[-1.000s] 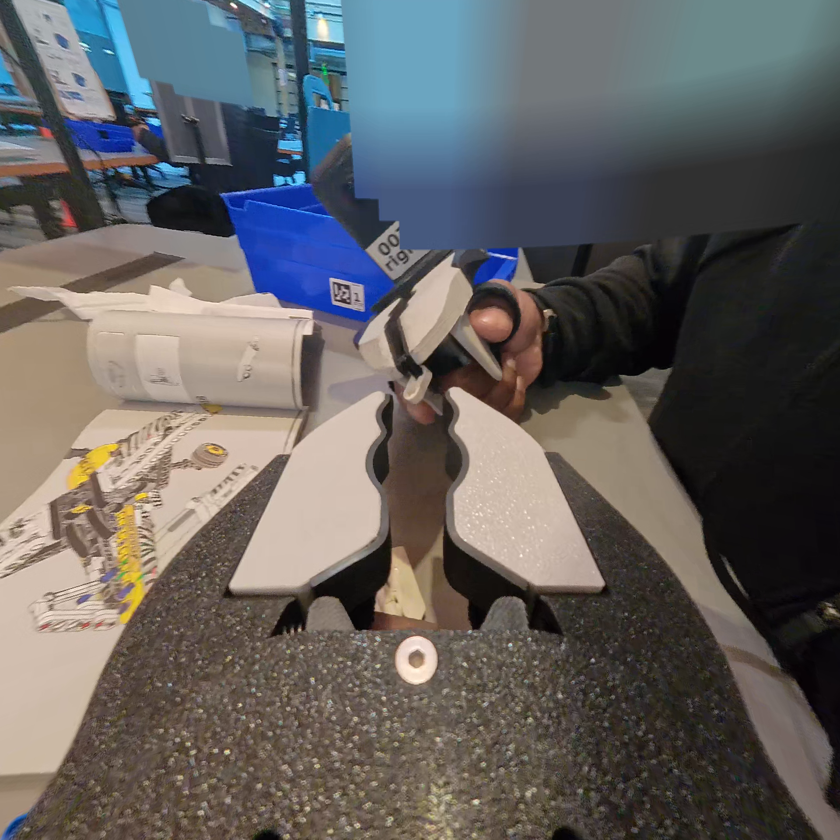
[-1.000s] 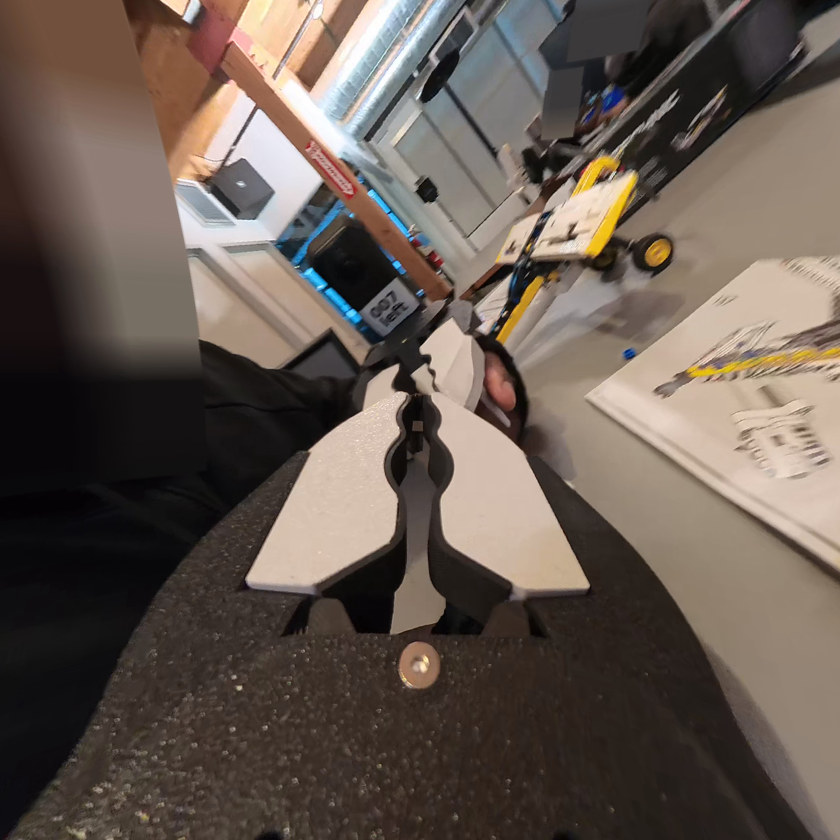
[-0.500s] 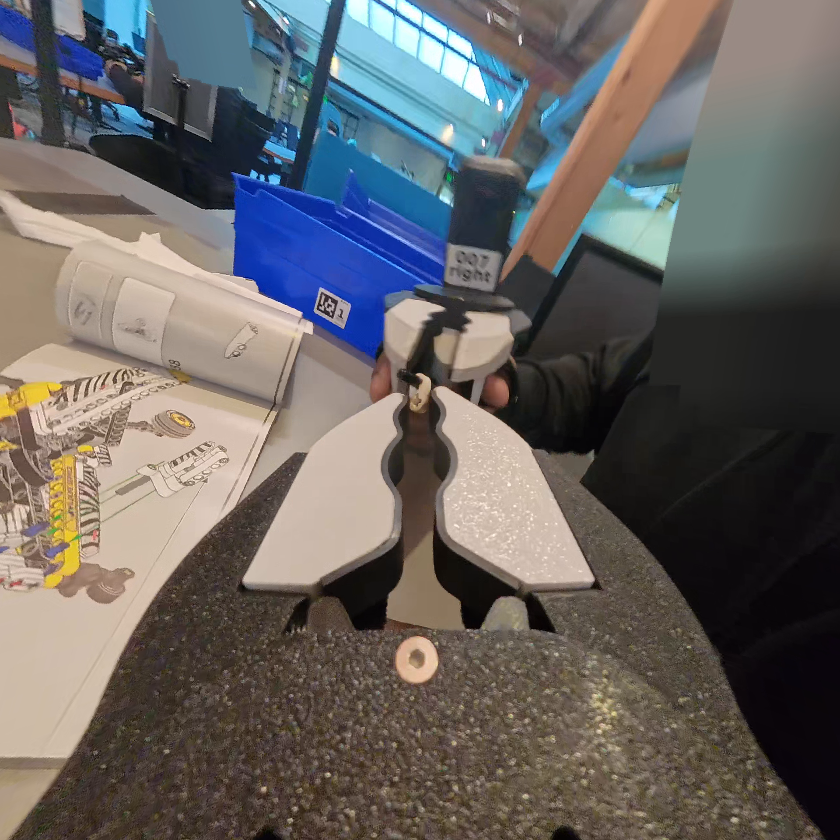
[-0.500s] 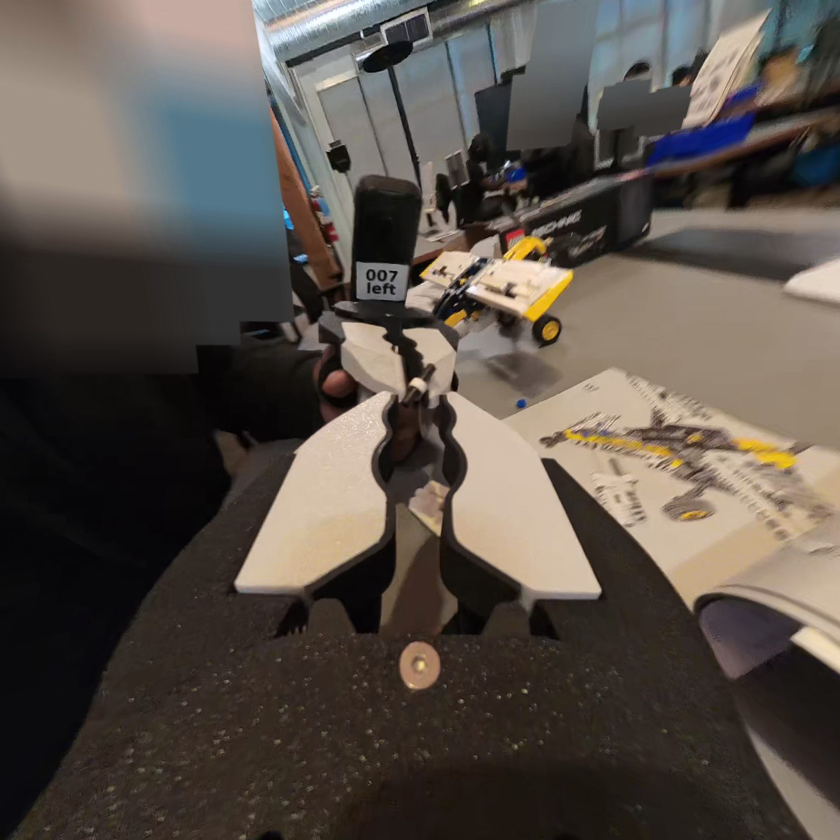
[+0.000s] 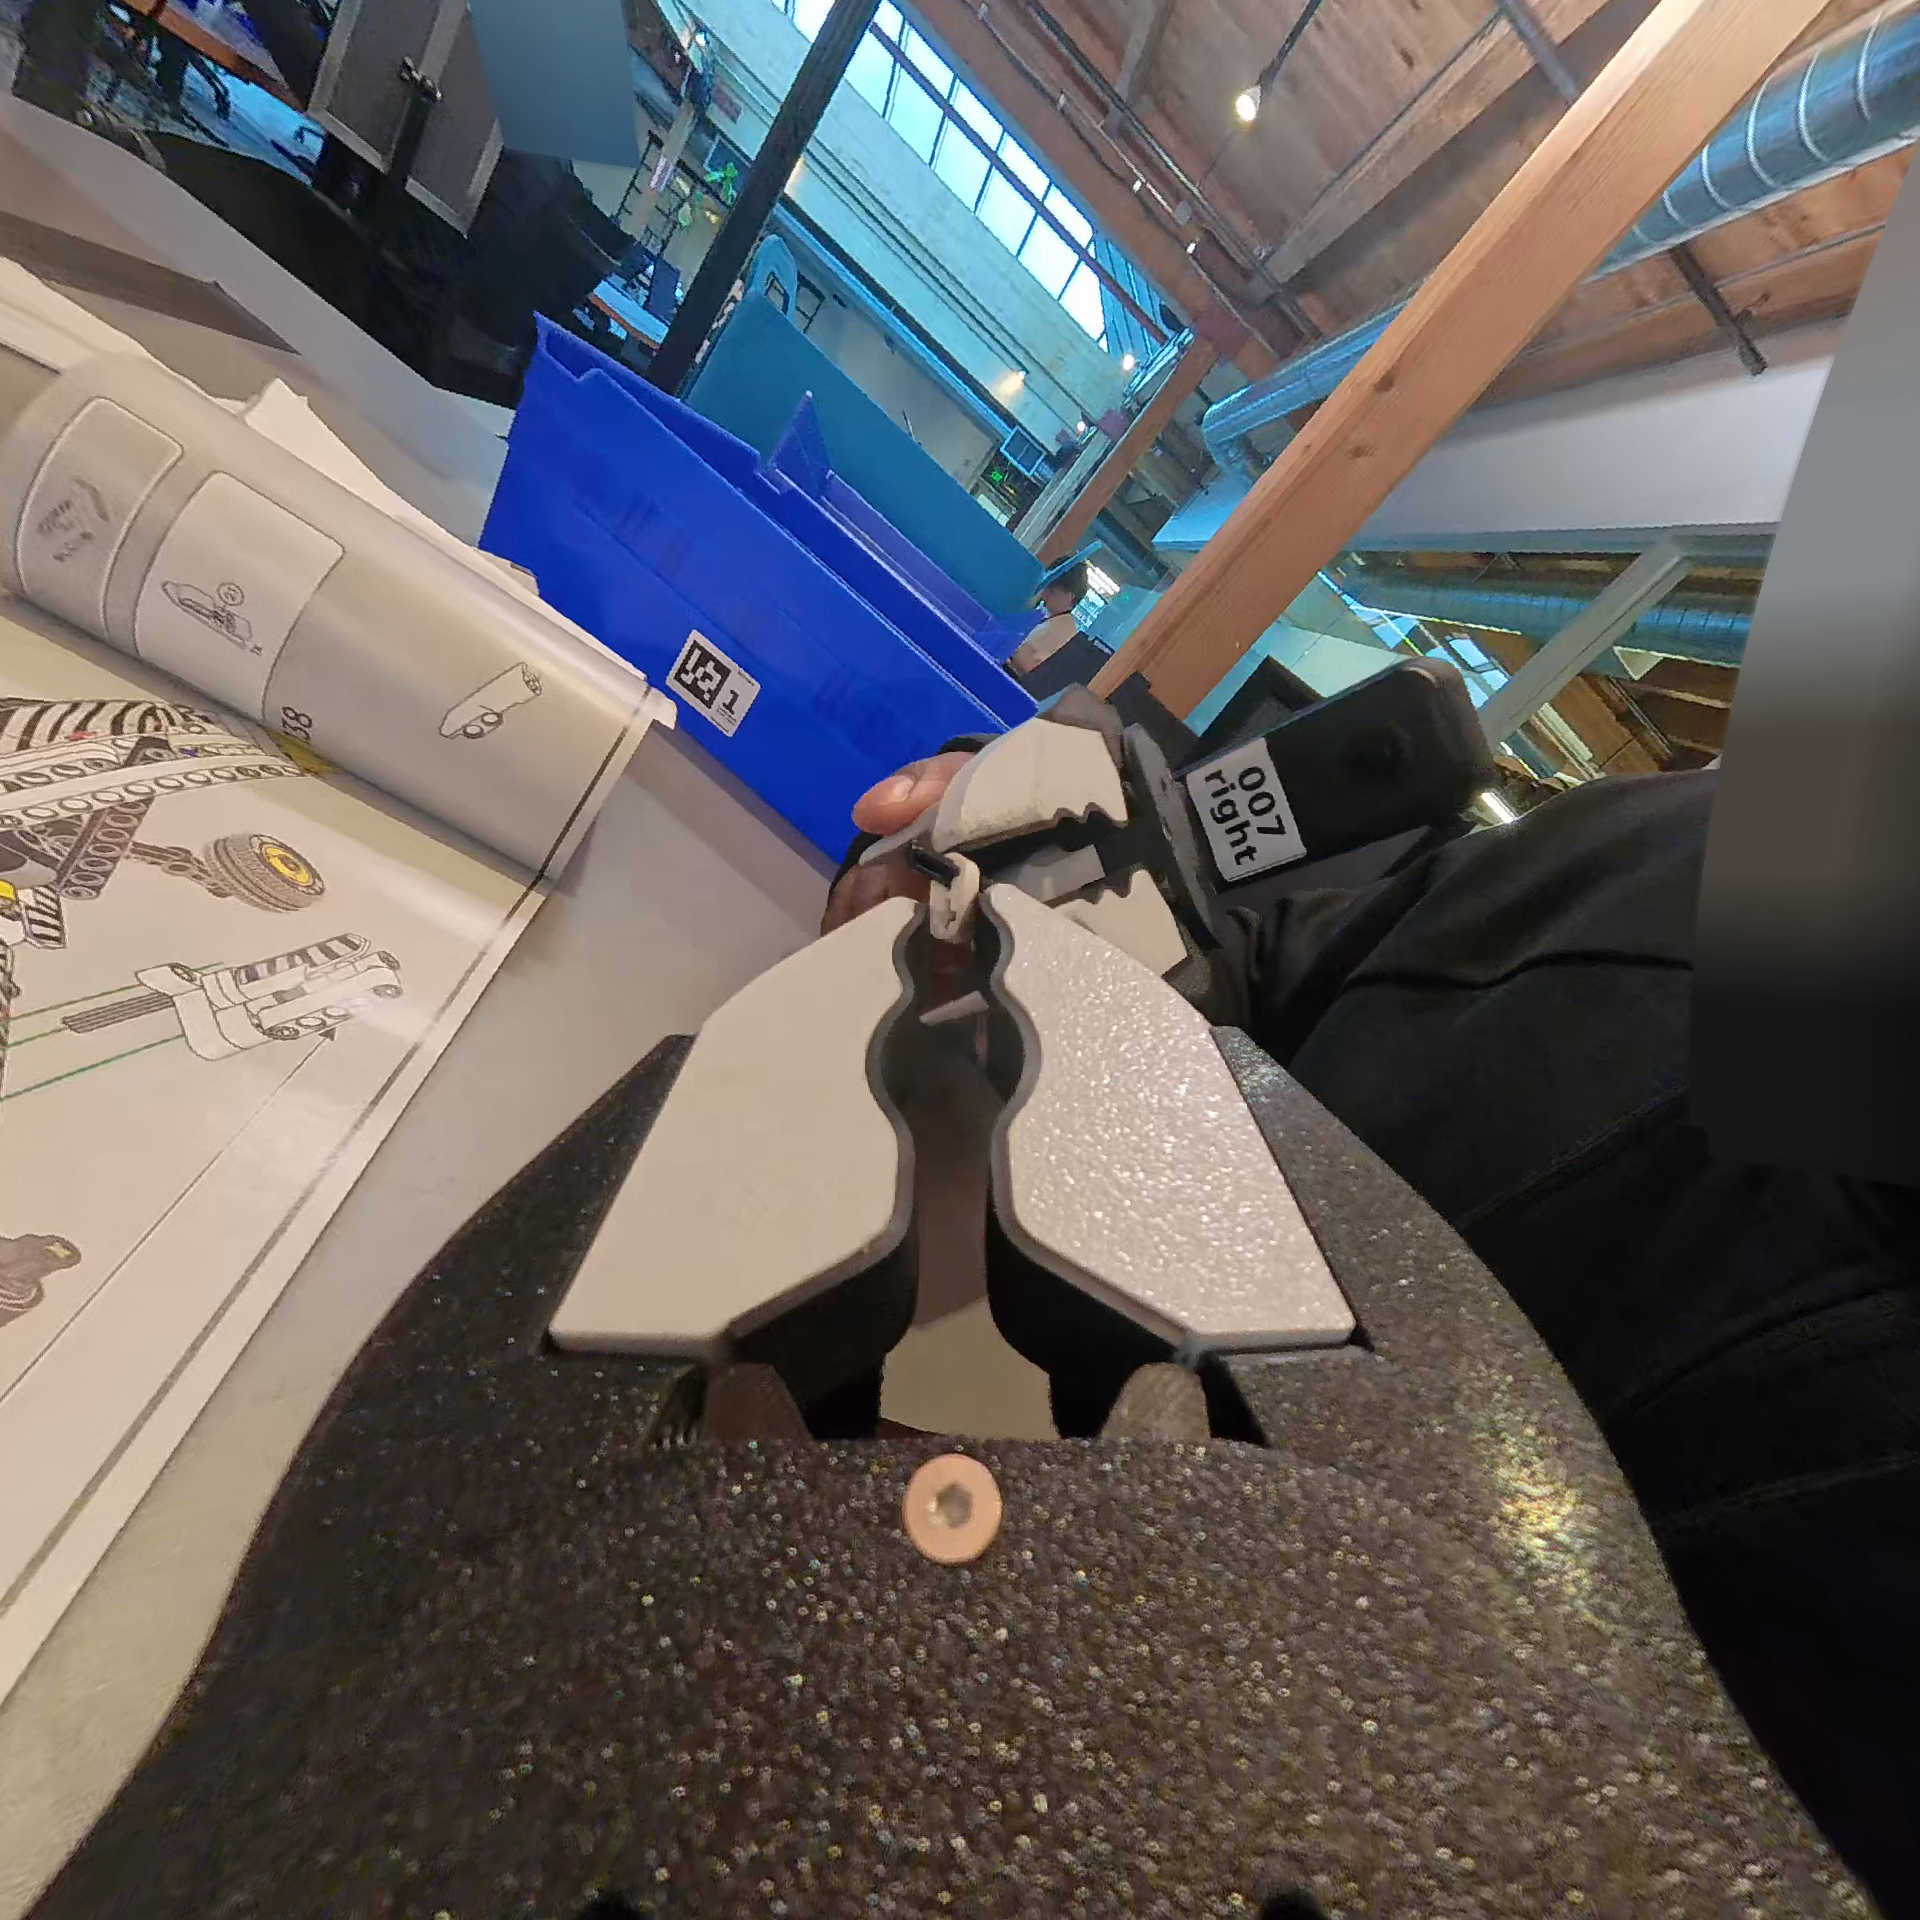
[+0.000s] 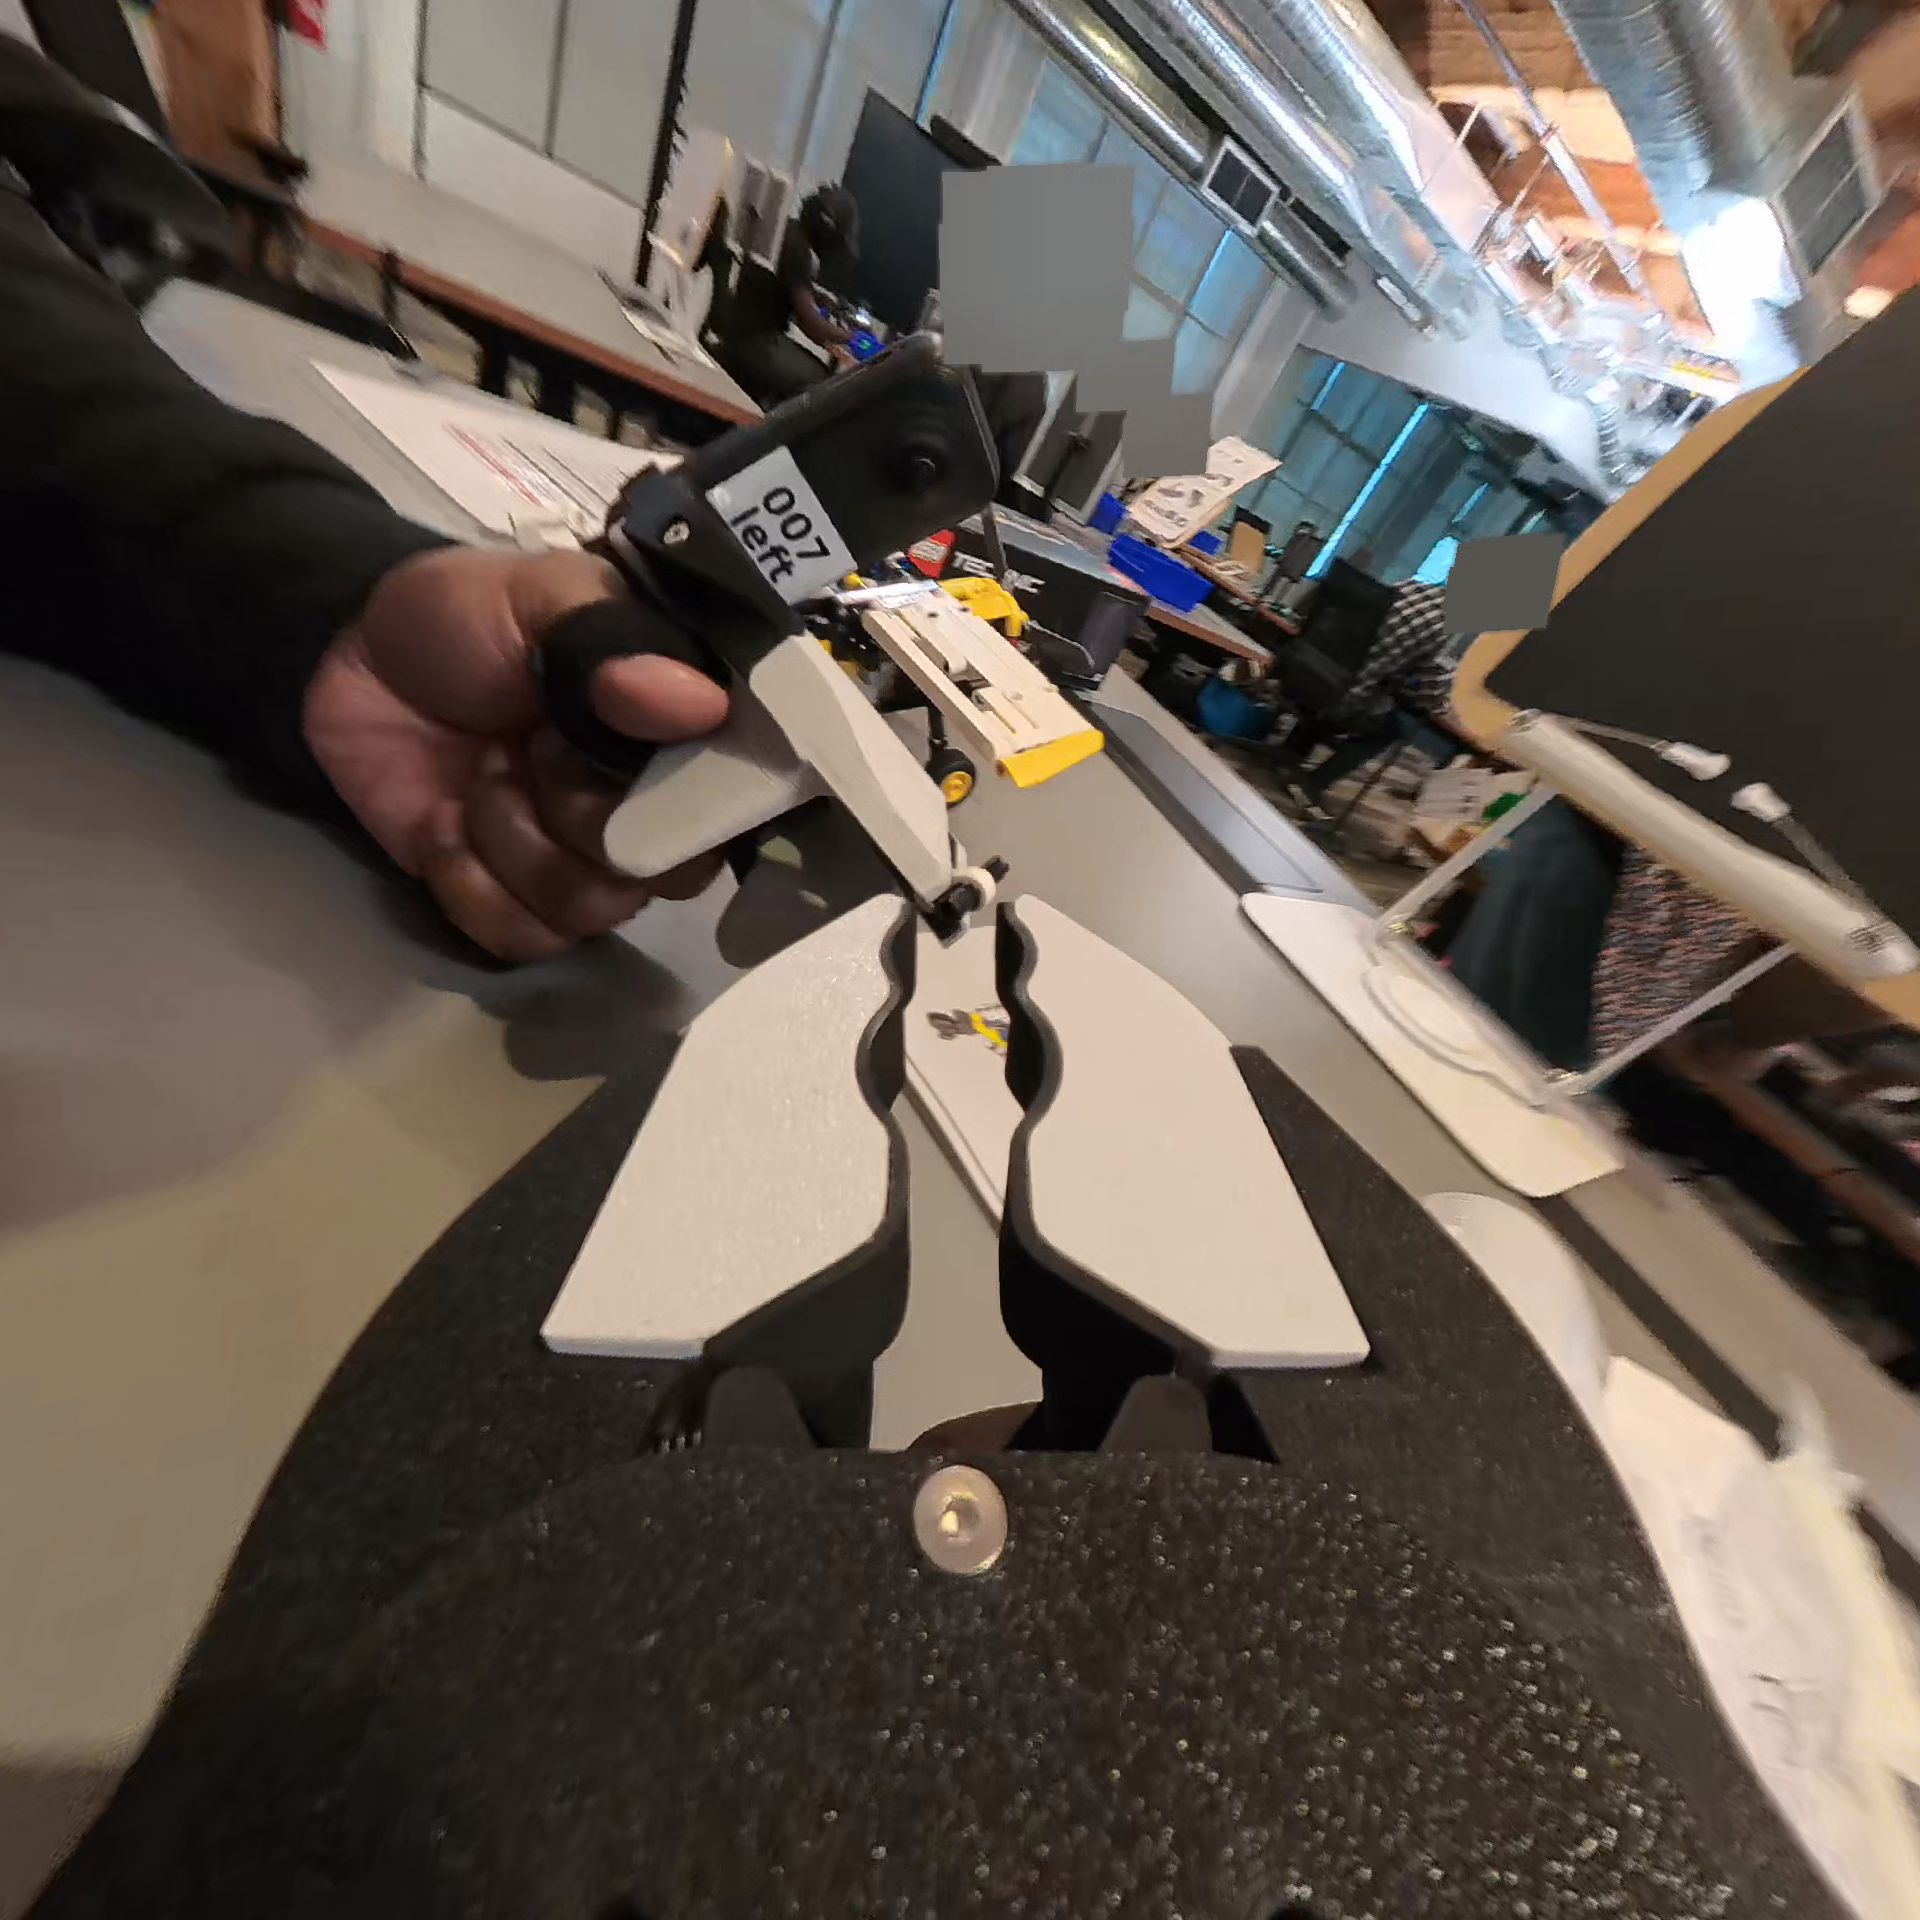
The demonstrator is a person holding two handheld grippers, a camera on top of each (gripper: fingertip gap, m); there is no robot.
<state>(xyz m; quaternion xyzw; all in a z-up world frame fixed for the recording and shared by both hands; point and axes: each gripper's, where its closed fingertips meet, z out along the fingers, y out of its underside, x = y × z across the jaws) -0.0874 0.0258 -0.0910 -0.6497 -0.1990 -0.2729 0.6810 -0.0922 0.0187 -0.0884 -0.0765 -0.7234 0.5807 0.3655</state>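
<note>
Both claws have tilted sideways since earlier. Left claw [image 5: 954,914] pinches one small white peg [image 5: 951,912] with a black pin; right claw [image 6: 956,914] gapes narrowly, bare, beside it. One booklet [image 5: 208,935], one blue bin [image 5: 675,561] on counter [image 5: 623,935].

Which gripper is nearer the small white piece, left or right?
Left. The left gripper pinches the small white piece at its fingertips; the right gripper sits open just beside it, by its black pin.

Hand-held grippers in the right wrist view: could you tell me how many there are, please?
2. The right hand-held gripper fills the foreground; the left hand-held gripper is held by a hand at upper left.
</note>
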